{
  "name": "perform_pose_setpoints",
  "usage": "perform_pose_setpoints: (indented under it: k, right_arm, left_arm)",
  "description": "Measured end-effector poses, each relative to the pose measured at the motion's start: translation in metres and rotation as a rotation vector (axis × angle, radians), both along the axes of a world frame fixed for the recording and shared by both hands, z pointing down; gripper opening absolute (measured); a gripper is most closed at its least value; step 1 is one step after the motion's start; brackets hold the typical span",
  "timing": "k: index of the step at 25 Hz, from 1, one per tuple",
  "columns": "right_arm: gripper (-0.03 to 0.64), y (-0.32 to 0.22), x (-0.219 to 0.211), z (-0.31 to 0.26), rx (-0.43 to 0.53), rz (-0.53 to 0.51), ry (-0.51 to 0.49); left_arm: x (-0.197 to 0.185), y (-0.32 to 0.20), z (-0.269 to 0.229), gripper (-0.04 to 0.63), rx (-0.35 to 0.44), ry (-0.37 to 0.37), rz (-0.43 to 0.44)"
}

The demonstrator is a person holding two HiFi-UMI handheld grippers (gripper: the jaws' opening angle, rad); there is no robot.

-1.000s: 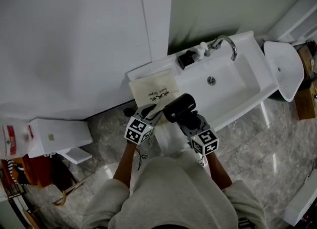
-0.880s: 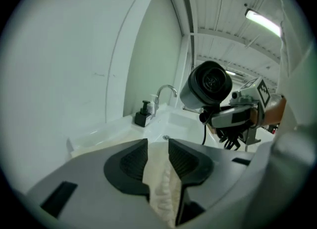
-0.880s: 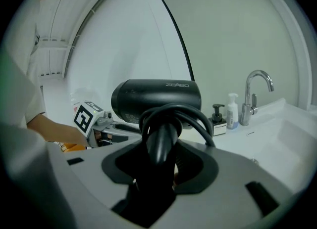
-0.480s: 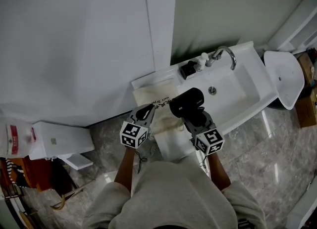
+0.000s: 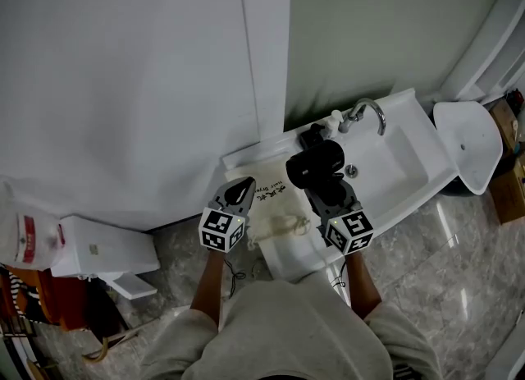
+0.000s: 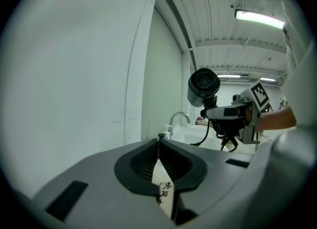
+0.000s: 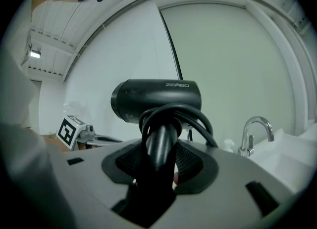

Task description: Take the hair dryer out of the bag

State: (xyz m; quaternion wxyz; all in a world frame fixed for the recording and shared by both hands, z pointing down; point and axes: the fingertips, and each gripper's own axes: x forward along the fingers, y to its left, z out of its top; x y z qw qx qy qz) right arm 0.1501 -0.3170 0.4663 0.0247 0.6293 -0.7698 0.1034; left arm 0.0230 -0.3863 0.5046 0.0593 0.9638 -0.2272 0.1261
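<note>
A black hair dryer (image 5: pixel 314 163) is up in the air over the sink's left end, clear of the bag. My right gripper (image 5: pixel 325 186) is shut on its handle, which has the cord wound round it (image 7: pixel 159 139). The cream cloth bag (image 5: pixel 277 206) with dark print hangs and lies below, between the two grippers. My left gripper (image 5: pixel 244 184) pinches the bag's edge (image 6: pixel 164 189); its jaws have just been closing with the cloth between them. From the left gripper view the dryer (image 6: pixel 203 82) is to the right, at about the same height.
A white sink (image 5: pixel 410 136) with a chrome tap (image 5: pixel 371 112) runs to the right along the wall. A small black object (image 5: pixel 311 133) and a soap bottle (image 5: pixel 335 119) stand by the tap. A white seat-like piece (image 5: pixel 472 136) is far right, a white box (image 5: pixel 98 247) low left.
Both grippers have risen towards the wall. The dryer has come up away from the bag. The left jaws, open a second ago, have closed on the bag's cloth.
</note>
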Motion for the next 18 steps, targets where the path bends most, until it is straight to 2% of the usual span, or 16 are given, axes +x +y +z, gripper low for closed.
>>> perform_pose_setpoints:
  k: [7,18]
  right_arm:
    - [0.179,-0.010,-0.001,-0.019,0.053,0.005,0.006]
    - [0.179,-0.008,0.003,-0.021,0.055,0.011,0.026]
  left_arm:
    - [-0.004,-0.012,-0.023,0.017,0.045,0.020,-0.024]
    - [-0.006,-0.012,-0.032,0.017,0.057,0.031,-0.044]
